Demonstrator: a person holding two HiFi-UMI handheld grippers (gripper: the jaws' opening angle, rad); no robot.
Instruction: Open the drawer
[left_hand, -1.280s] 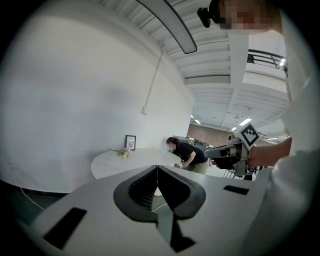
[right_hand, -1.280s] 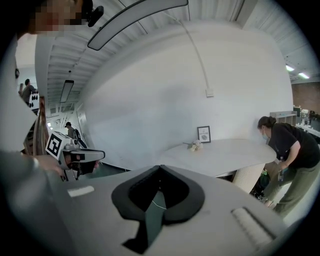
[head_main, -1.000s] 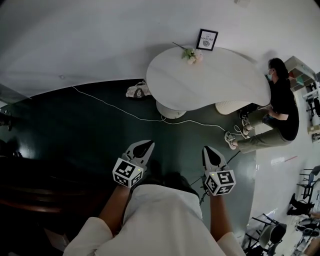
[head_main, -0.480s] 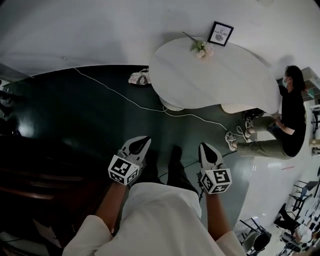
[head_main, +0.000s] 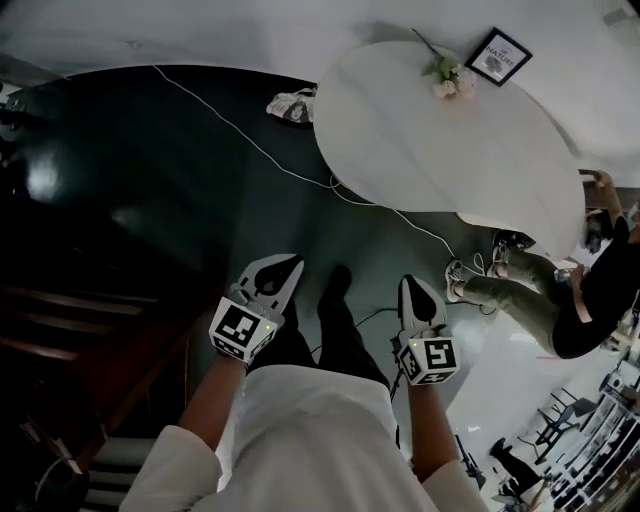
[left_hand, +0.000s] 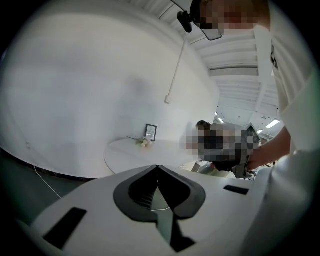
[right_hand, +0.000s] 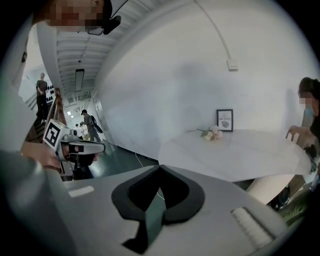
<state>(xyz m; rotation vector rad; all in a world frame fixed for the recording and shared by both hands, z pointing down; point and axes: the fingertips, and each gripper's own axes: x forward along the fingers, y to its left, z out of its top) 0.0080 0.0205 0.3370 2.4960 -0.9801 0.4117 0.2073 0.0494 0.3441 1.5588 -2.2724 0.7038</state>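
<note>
No drawer shows plainly in any view. A dark wooden piece of furniture (head_main: 90, 340) stands at the head view's lower left, too dim to make out its front. My left gripper (head_main: 283, 263) hangs over the dark floor in front of my body, shut and empty; its tips (left_hand: 157, 167) meet in the left gripper view. A little to the right my right gripper (head_main: 413, 284) is also shut with nothing in it, its tips (right_hand: 160, 167) closed in the right gripper view. Both point forward and somewhat down, apart from the furniture.
A white round table (head_main: 450, 130) with a framed picture (head_main: 497, 55) and flowers (head_main: 447, 75) stands ahead on the right. A person (head_main: 560, 300) sits beside it. A white cable (head_main: 250, 140) runs across the dark floor, near a small light object (head_main: 293, 105).
Both grippers have sunk a little and stayed shut. The view has swung, so the table sits further right and more dark wooden furniture shows at the left.
</note>
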